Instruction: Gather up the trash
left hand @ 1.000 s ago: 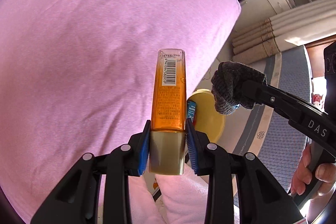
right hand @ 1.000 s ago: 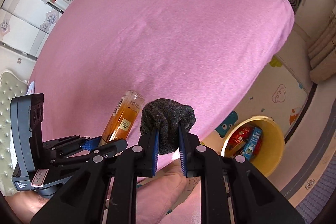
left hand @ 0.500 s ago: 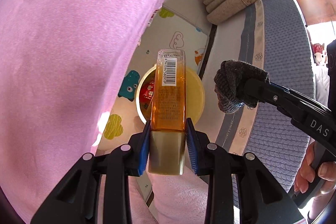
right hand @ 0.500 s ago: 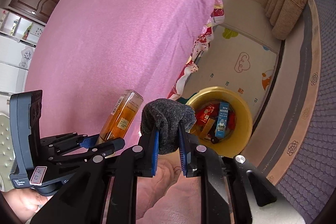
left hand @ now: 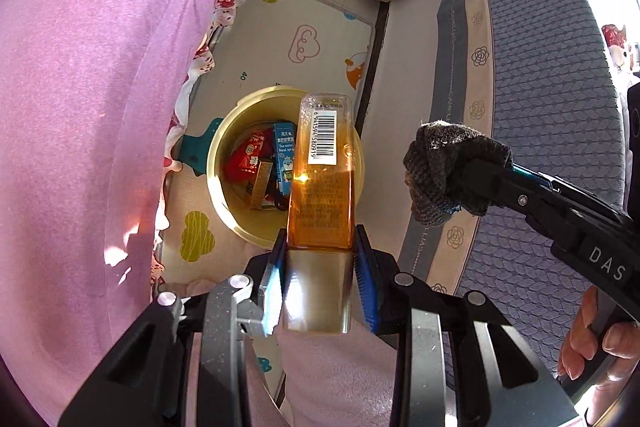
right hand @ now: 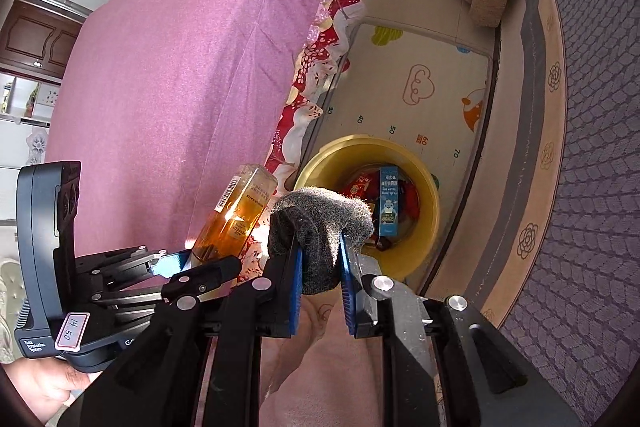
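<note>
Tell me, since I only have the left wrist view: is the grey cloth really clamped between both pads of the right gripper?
Observer: Yes. The right wrist view shows both blue pads pressing the grey cloth in the right gripper; it bulges above them.
Operator: Does it line up with the yellow bin?
Observer: From that camera the cloth overlaps the near-left rim of the yellow bin. How high it is above the bin can't be told.
Operator: And the orange bottle in my left gripper?
Observer: You see its barcode side. The right camera also sees an adjoining side, which carries a printed label.
</note>
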The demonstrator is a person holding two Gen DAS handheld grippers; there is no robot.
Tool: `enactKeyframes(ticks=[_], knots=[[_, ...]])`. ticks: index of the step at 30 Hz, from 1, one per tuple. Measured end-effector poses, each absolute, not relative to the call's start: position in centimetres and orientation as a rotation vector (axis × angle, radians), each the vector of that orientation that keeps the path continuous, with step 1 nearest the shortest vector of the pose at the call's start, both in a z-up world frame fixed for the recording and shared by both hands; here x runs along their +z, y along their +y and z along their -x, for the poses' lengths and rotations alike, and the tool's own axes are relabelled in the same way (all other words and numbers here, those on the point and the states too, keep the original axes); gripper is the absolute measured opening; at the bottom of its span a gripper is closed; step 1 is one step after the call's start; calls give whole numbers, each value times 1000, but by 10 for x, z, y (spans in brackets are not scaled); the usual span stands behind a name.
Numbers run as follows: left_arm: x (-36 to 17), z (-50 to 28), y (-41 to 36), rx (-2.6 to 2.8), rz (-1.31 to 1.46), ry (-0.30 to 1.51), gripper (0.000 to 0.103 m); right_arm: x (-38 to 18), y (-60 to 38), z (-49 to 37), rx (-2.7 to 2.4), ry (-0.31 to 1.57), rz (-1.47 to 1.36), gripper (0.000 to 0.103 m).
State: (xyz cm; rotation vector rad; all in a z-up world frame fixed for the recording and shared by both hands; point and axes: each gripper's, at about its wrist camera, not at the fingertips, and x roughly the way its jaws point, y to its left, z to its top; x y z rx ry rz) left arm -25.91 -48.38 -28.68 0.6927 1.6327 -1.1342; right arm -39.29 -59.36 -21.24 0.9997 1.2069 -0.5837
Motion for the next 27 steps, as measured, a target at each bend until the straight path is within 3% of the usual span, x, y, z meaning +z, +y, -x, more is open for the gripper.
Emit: enactKeyframes(ticks=[16,19,20,21,24,27], knots=[[-304,280,-502,-1147,-798,1647,32,-232,-603,416,-603,1192,-1063,17],[-307,281,-503,-1149,-802,1667,32,-234,-604,420,-615,1192,-1088,25],[-308,281,-504,-1144,-802,1667,40,-235,-605,422,-618,1185,-1104,36],[-308,280,-504,-1145,-800,1671,55,-235,-606,424,-626,1175,-1110,40],[-308,279,-505,-1148,-798,1669,62,-235,-608,426,-637,1179,-1108,43],[-310,276,-504,-1138,-795,1682,62,-235,-609,427,-639,1186,-1105,43]])
